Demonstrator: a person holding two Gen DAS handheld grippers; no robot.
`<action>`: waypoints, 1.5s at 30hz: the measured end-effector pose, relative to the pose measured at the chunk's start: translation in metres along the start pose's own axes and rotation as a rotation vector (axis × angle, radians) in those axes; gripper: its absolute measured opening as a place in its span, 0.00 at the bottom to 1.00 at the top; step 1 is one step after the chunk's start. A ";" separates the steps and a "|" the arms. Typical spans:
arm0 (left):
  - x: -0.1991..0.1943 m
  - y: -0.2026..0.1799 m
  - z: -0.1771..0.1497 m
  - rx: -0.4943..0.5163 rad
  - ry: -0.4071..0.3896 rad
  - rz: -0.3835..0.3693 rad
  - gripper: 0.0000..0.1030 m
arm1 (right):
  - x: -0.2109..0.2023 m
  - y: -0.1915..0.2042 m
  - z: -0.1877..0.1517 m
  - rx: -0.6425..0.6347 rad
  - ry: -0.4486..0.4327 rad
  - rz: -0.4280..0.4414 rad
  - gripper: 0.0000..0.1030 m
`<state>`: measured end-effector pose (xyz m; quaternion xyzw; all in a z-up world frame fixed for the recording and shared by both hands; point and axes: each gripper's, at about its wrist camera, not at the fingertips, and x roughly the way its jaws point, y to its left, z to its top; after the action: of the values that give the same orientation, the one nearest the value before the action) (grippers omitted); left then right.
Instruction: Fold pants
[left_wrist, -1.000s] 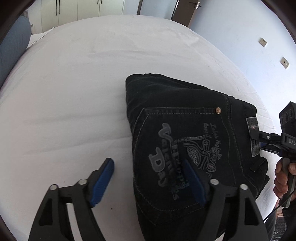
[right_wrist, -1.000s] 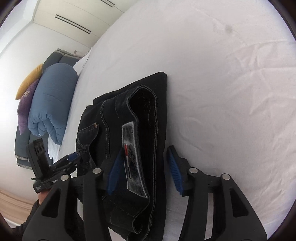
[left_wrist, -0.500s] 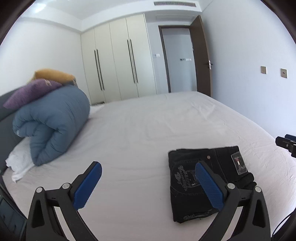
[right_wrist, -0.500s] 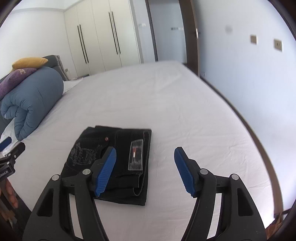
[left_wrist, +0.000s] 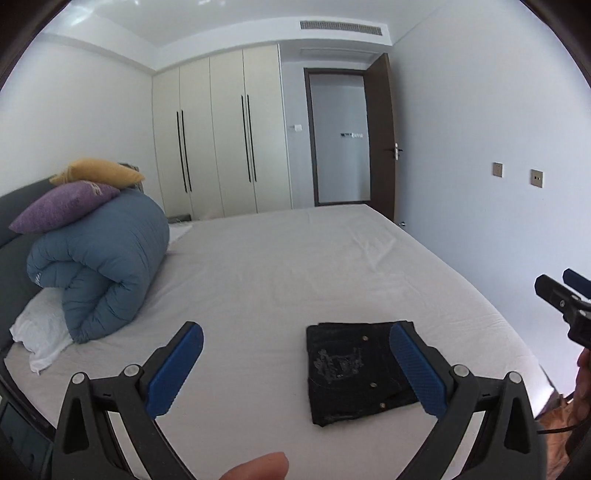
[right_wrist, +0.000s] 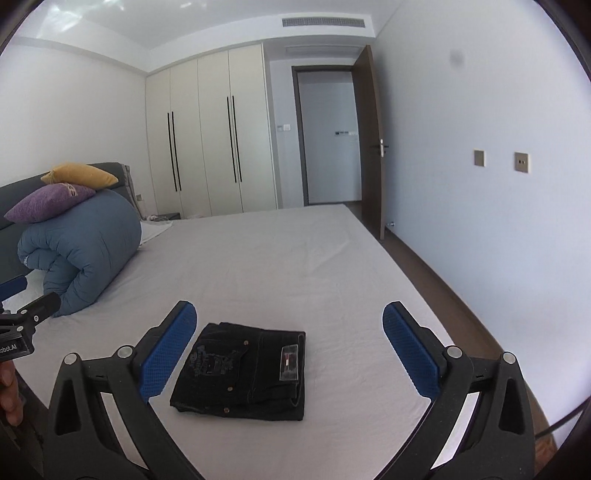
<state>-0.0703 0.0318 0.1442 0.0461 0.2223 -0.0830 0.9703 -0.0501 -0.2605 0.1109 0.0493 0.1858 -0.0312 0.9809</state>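
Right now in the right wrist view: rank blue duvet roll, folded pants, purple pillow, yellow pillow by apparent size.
1. blue duvet roll
2. folded pants, smaller in frame, though nearer the camera, so this gap is unsure
3. purple pillow
4. yellow pillow, close to the purple one; the purple pillow partly covers it, so treat these two as alike

The black pants (right_wrist: 242, 373) lie folded into a compact rectangle, back pocket print and waistband label up, flat on the bed (right_wrist: 295, 266), below and ahead of the right claw (right_wrist: 288, 356), nearer its left finger.
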 end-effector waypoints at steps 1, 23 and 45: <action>0.003 -0.002 -0.001 0.001 0.016 -0.010 1.00 | -0.006 0.001 0.001 0.006 0.013 0.007 1.00; 0.073 -0.035 -0.071 -0.055 0.342 0.002 1.00 | 0.040 0.010 -0.034 0.057 0.334 -0.036 1.00; 0.080 -0.032 -0.081 -0.074 0.383 -0.007 1.00 | 0.057 0.017 -0.045 0.028 0.388 -0.020 1.00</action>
<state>-0.0394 -0.0010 0.0348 0.0244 0.4060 -0.0678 0.9110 -0.0123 -0.2408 0.0502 0.0662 0.3716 -0.0333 0.9254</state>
